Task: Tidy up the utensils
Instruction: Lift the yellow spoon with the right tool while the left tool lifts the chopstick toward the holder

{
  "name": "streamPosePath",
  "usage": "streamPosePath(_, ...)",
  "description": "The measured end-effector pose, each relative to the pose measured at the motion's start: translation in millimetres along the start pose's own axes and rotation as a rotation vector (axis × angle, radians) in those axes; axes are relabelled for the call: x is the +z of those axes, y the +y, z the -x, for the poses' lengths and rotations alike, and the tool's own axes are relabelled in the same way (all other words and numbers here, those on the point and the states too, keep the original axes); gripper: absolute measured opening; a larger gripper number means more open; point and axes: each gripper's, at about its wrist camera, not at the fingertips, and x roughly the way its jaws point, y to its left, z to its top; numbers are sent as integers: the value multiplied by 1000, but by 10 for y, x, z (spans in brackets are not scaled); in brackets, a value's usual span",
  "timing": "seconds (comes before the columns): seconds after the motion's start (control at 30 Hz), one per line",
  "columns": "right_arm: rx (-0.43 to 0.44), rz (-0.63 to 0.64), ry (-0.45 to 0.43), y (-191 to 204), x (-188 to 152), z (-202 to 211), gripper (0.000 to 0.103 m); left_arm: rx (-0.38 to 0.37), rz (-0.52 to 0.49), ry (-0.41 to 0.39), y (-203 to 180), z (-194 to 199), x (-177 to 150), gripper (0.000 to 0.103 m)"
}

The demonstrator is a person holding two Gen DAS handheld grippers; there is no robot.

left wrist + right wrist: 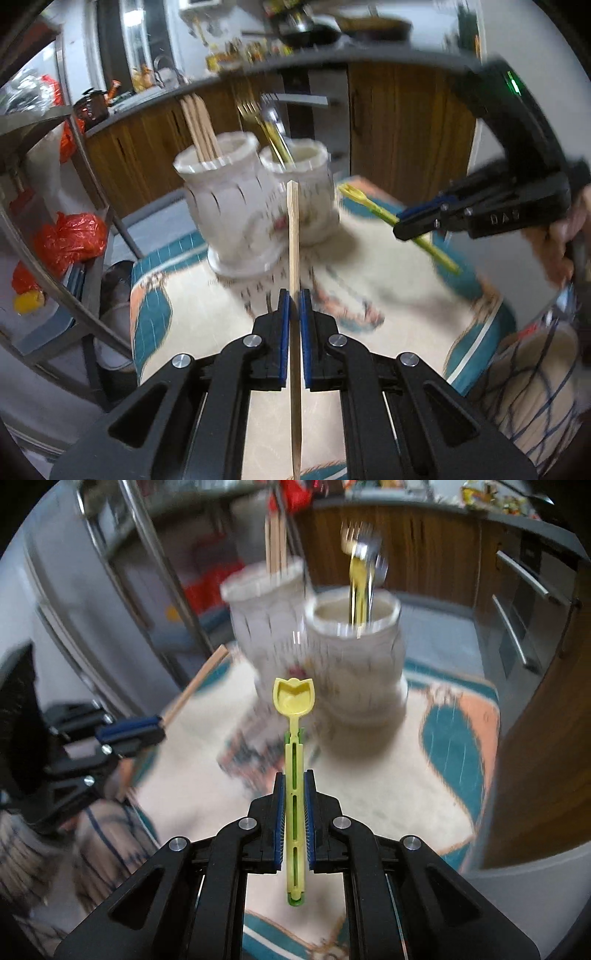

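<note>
The left tool [294,295] is pinching a chopstick [293,229], the right tool [294,775] a yellow spork [294,716]; each next probably needs lowering into its holder [352,627].

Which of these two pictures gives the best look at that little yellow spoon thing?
The right wrist view. There the yellow plastic spoon runs straight up the middle, sharp, clamped in the right gripper, bowl and slotted handle plain. The left wrist view shows the same spoon only side-on at the right, thin and blurred, sticking out of that gripper.

Wooden chopstick [293,236] and yellow spork [294,746], both lifted off table.
</note>
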Motion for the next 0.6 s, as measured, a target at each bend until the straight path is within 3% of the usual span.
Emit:
streamPosePath(0.27,136,-56,-217,-9,142,131,10,-65,133,-169,309,117,71,5)
streamPosePath(0.6,152,-125,-390,-199,260,95,10,-73,282,-356,688,128,179,5)
